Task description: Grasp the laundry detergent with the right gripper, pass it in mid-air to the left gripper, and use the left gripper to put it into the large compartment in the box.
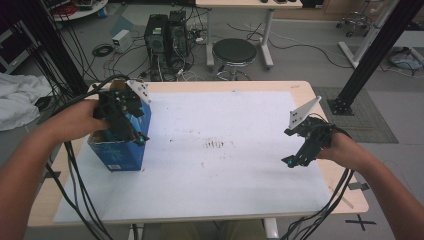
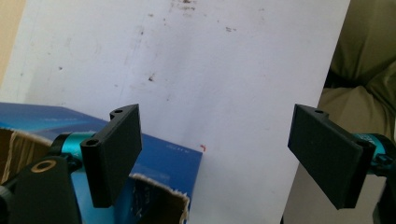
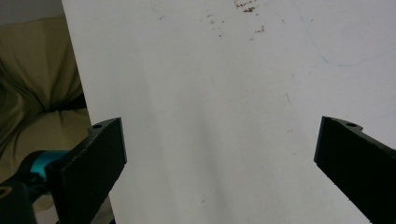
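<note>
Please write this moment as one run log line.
left tool: open, above blue box | right tool: open, above white sheet | nothing held

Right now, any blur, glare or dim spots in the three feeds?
High view: soft and dim, floor clutter dark, white sheet brightest, no hard glare. Left gripper view: sheet evenly lit, blue box slightly soft, near fingers hazy-edged. Right gripper view: sheet has a faint shadow band, fingers nearly black, little detail.
</note>
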{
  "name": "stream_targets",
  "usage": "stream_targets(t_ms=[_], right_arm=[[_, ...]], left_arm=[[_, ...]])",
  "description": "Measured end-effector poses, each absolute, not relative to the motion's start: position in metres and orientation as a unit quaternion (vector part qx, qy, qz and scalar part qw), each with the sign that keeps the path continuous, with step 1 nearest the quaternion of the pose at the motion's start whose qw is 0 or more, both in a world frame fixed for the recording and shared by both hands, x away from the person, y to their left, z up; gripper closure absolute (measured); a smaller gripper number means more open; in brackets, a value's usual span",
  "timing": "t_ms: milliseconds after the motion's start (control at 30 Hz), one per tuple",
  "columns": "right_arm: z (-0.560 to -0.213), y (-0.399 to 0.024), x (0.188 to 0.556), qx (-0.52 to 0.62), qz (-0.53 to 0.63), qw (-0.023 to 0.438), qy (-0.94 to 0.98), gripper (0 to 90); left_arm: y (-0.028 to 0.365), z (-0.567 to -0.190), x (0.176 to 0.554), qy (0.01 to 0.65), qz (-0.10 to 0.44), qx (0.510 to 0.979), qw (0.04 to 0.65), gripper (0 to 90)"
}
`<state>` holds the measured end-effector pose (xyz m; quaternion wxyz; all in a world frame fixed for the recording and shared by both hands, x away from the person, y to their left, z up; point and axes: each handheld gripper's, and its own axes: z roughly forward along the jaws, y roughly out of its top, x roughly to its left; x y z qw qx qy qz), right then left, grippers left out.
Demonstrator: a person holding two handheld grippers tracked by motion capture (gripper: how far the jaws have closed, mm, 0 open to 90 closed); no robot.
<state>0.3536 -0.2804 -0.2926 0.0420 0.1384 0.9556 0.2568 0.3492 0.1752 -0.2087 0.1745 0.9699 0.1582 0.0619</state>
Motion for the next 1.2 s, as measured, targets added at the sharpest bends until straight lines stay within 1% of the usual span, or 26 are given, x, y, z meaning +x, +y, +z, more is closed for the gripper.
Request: stream_targets(t_ms=[200,233,267,300,367,400,433,533,567,667,733,800,900,1200], right_arm=[[-0.291,-0.278,0.353,0.135,0.259,0.045,0.955,1.3],[-0.291,-0.278,0.352,0.135,0.26,0.045,0.955,1.3],[-0.29,-0.278,0.352,0.136,0.261,0.046,0.955,1.3],[-0.29,-0.278,0.352,0.136,0.26,0.047,0.955,1.3],[-0.29,-0.277,0.351,0.135,0.26,0.047,0.955,1.3],[-0.29,-0.277,0.351,0.135,0.259,0.047,0.955,1.3],[-0.29,-0.277,0.35,0.135,0.258,0.047,0.955,1.3],[-0.289,-0.277,0.35,0.135,0.261,0.048,0.955,1.3],[-0.289,-0.277,0.35,0.135,0.261,0.049,0.954,1.3],[-0.29,-0.276,0.35,0.135,0.263,0.05,0.954,1.3],[-0.29,-0.276,0.35,0.134,0.261,0.05,0.955,1.3],[-0.29,-0.276,0.351,0.136,0.262,0.049,0.954,1.3],[-0.29,-0.275,0.352,0.136,0.264,0.05,0.954,1.3],[-0.286,-0.275,0.355,0.137,0.265,0.053,0.953,1.3]], left_arm=[[0.161,-0.216,0.346,0.134,0.045,0.974,0.18,17.7],[0.159,-0.217,0.346,0.135,0.044,0.973,0.181,16.6],[0.156,-0.218,0.346,0.136,0.041,0.973,0.18,11.8],[0.154,-0.219,0.345,0.135,0.043,0.973,0.181,10.1],[0.151,-0.221,0.345,0.132,0.043,0.973,0.187,10.0],[0.149,-0.222,0.345,0.133,0.043,0.972,0.188,8.6],[0.147,-0.223,0.345,0.136,0.041,0.972,0.186,4.5],[0.143,-0.228,0.346,0.142,0.043,0.972,0.185,4.0],[0.142,-0.229,0.347,0.145,0.042,0.971,0.184,1.6],[0.141,-0.234,0.347,0.143,0.036,0.972,0.182,1.6],[0.139,-0.236,0.345,0.13,0.028,0.975,0.179,1.6],[0.137,-0.238,0.344,0.133,0.043,0.975,0.173,1.6],[0.133,-0.238,0.342,0.132,0.035,0.975,0.177,1.6],[0.115,-0.234,0.333,0.109,0.051,0.977,0.177,1.6]])
